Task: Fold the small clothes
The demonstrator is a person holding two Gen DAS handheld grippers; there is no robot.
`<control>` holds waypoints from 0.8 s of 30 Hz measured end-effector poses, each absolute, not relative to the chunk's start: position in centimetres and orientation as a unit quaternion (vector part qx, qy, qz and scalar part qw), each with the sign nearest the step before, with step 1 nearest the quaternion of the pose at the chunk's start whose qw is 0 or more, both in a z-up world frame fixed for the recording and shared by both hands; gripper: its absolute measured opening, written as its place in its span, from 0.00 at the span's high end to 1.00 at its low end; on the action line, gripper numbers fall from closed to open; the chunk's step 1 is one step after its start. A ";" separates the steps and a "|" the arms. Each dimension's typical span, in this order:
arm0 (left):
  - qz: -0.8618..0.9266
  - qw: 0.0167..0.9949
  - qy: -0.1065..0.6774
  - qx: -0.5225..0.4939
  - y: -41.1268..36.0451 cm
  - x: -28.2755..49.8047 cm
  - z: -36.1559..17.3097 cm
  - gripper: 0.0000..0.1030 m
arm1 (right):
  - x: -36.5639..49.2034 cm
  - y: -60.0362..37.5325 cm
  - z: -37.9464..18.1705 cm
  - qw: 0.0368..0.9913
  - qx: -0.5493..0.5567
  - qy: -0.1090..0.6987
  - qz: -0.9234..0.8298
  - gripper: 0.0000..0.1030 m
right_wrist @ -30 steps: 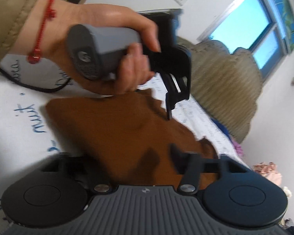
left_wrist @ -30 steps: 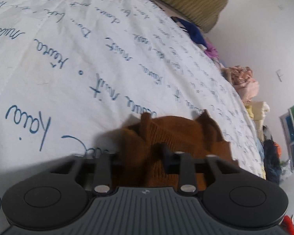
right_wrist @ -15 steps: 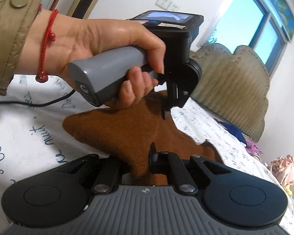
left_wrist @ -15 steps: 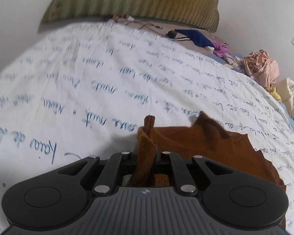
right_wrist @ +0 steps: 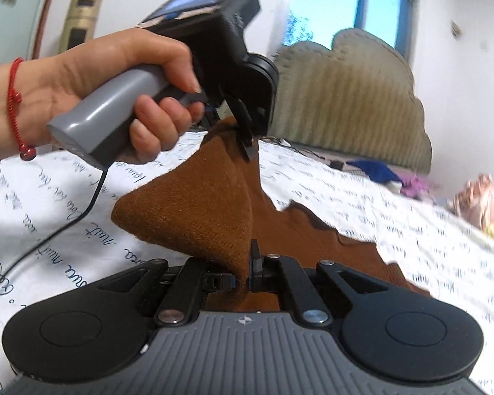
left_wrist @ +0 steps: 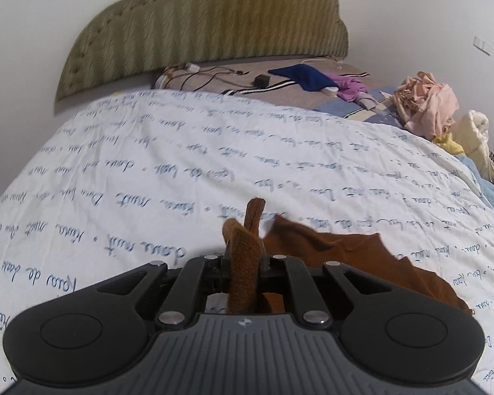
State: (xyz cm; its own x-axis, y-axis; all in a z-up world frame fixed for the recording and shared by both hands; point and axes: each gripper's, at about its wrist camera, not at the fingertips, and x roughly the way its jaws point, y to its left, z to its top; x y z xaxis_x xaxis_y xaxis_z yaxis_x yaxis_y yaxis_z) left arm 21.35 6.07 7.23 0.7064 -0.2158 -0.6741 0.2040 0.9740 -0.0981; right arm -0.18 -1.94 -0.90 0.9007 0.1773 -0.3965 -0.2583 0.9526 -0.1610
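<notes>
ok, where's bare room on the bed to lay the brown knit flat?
Bare: white script sheet, from the brown garment up toward the headboard and leftward. Crowded: cables and blue and purple clothes below the headboard, pink pile along the right edge.

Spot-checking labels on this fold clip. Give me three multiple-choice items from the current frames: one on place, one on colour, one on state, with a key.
1. Where does the pink heap of clothes lie?
A. at the far right edge of the bed
B. under the left gripper
C. on the headboard

2. What colour is the knit garment being handled?
A. navy blue
B. rust brown
C. white

3. How does the right gripper stand?
A. wide open, nothing between the fingers
B. shut on the knit garment
C. shut on the bedsheet

Key: 1 A, it sits by the right edge beyond the lettered bedsheet. 2 B, rust brown in both views. 3 B, brown fabric is pinched between its fingers; the left gripper pinches it too.
</notes>
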 end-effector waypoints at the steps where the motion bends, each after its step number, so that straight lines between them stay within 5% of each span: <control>1: -0.116 0.924 0.365 -0.005 5.6 21.2 7.5 0.91 | -0.3 -2.5 -0.9 0.970 -0.097 0.194 0.111 0.93; 24: -0.180 0.914 0.359 0.053 -8.2 20.3 7.8 0.91 | -2.5 -13.3 -2.0 0.974 0.056 0.212 0.065 0.93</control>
